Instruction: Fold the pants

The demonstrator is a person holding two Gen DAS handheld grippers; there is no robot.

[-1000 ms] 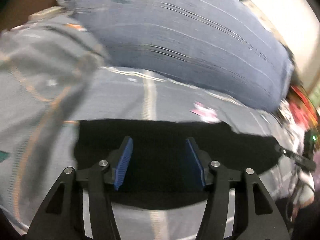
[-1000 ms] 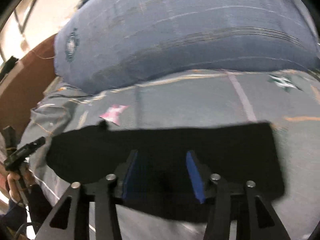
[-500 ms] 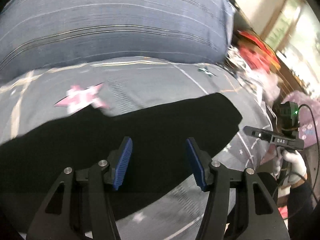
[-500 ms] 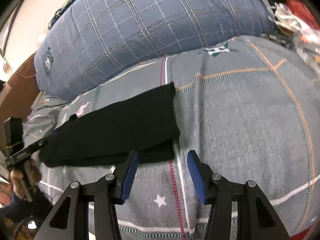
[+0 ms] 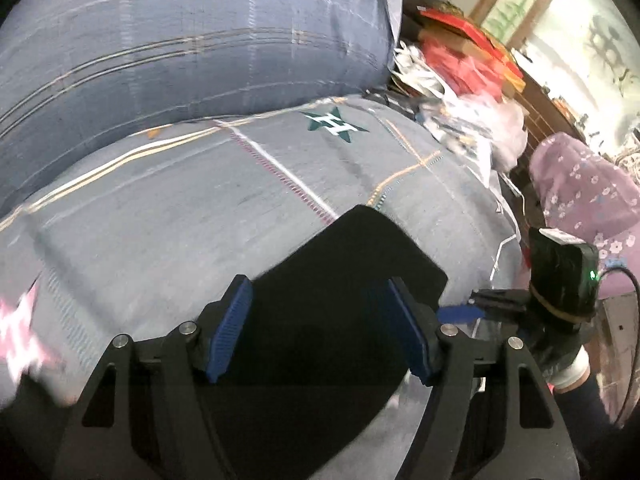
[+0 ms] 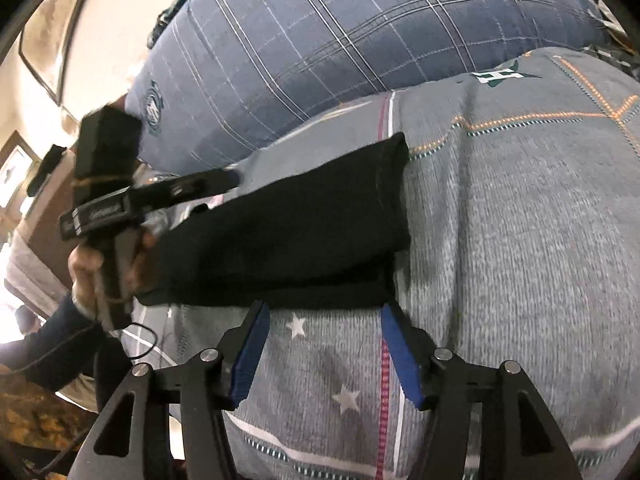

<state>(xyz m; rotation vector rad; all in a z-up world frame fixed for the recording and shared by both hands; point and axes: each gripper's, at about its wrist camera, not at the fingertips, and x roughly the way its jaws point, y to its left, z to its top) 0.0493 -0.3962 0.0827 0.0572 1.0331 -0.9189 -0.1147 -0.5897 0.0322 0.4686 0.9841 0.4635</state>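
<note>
The black pants lie folded into a long strip on the grey bedspread. In the left wrist view the pants run under and past my left gripper, which is open and hovers over them. My right gripper is open and empty, just short of the near edge of the pants' right end. The left gripper also shows in the right wrist view, over the left part of the pants. The right gripper shows in the left wrist view at the pants' far end.
A large blue plaid pillow lies along the far side of the bed. To the right of the bed are cluttered red boxes and bags and a purple floral cushion. The bed's near edge runs below the grippers.
Both grippers have let the pants lie and pulled back. The left gripper has swung right along the strip; the right gripper has backed off to the strip's right end.
</note>
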